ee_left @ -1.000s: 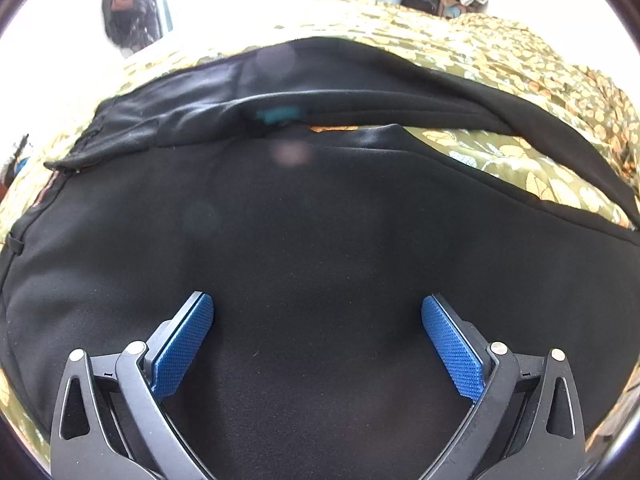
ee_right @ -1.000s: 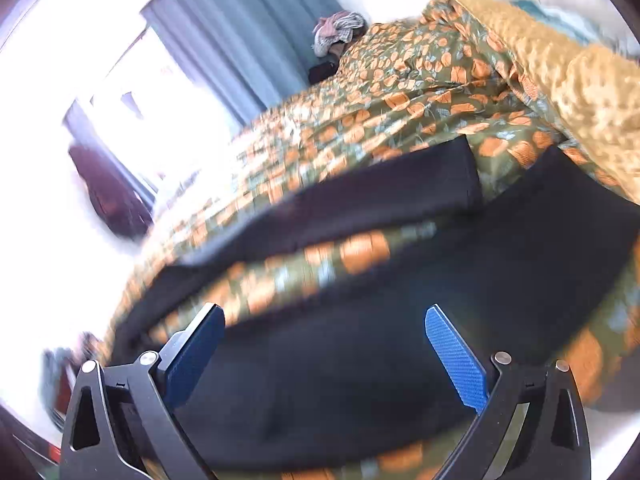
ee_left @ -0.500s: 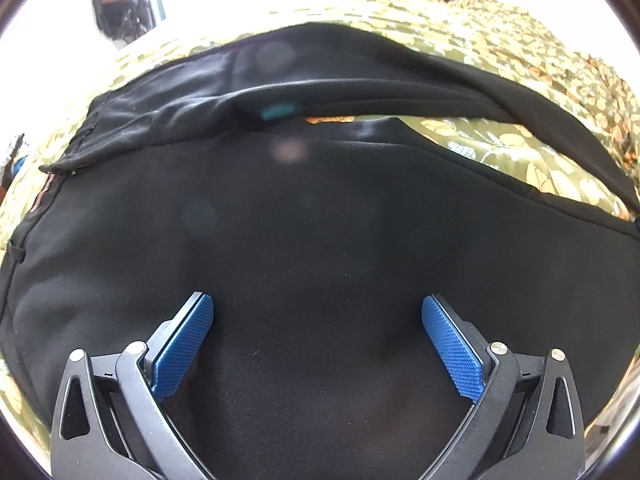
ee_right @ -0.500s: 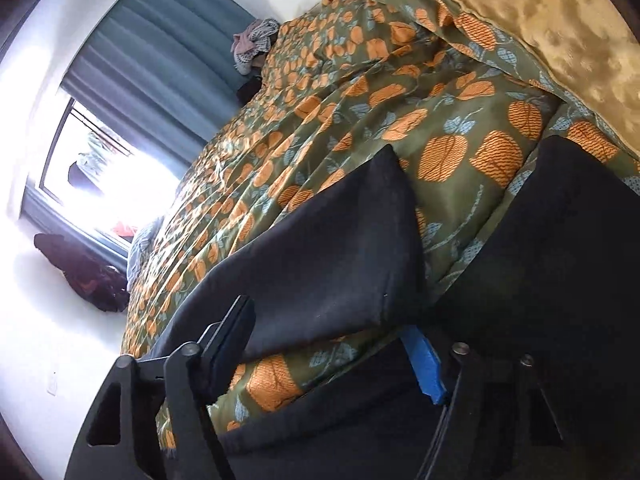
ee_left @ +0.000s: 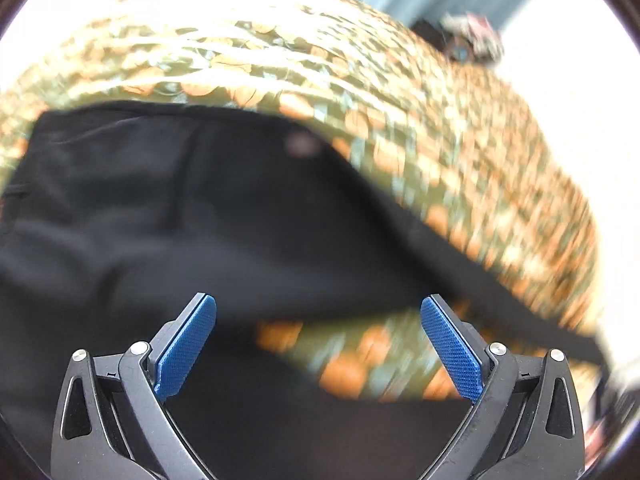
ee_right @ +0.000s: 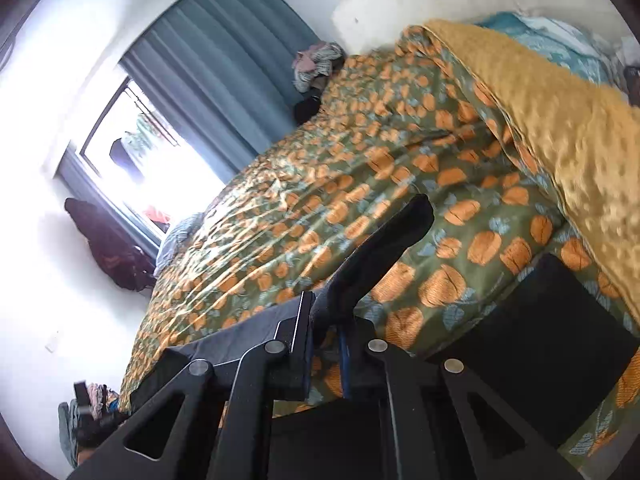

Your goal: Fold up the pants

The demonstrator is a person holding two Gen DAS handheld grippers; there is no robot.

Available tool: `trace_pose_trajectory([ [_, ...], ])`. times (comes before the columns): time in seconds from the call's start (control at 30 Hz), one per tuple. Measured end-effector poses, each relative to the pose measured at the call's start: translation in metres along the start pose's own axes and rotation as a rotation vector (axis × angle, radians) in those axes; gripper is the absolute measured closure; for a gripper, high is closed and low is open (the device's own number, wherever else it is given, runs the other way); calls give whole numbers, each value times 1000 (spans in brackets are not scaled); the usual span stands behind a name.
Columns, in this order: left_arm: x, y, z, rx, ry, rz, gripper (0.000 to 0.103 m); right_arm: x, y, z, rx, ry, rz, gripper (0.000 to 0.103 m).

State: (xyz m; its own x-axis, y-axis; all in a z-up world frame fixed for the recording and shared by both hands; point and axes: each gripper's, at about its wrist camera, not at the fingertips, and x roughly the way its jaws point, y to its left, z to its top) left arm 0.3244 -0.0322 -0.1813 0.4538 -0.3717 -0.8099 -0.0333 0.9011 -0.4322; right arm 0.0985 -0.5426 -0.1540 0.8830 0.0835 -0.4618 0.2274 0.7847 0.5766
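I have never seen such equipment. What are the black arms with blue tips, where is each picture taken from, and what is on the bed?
No robot is here. A person holds one two-finger gripper in each hand, and a wide-angle camera on each looks forward along its fingers, so every picture shows its own gripper at the bottom.

In the left view, the left gripper is open, its blue pads wide apart above black pants. The picture is blurred.

In the right view, the right gripper is shut on one leg of the pants, which rises off the bed. All lies on a bedspread with orange pumpkins. Behind are a curtain and a bright window.
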Motion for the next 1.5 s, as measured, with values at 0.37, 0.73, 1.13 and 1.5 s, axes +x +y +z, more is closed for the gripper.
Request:
trace_pose_trajectory([
  [0.37,67,10,61,-185,109,-114,48,-81,44,-2,-129,-41,163,93],
  [0.73,-148,0,-5,-26,-335,-111,95,-55,1,7,-75,48,118,93],
  [1.13,-84,39,-181,-71,23,18,91,-36,-136,-29,63,375,-236,93],
  [1.5,-63,1,-183,36,56,12,75,-32,-143,-19,-14,376,-329,93],
])
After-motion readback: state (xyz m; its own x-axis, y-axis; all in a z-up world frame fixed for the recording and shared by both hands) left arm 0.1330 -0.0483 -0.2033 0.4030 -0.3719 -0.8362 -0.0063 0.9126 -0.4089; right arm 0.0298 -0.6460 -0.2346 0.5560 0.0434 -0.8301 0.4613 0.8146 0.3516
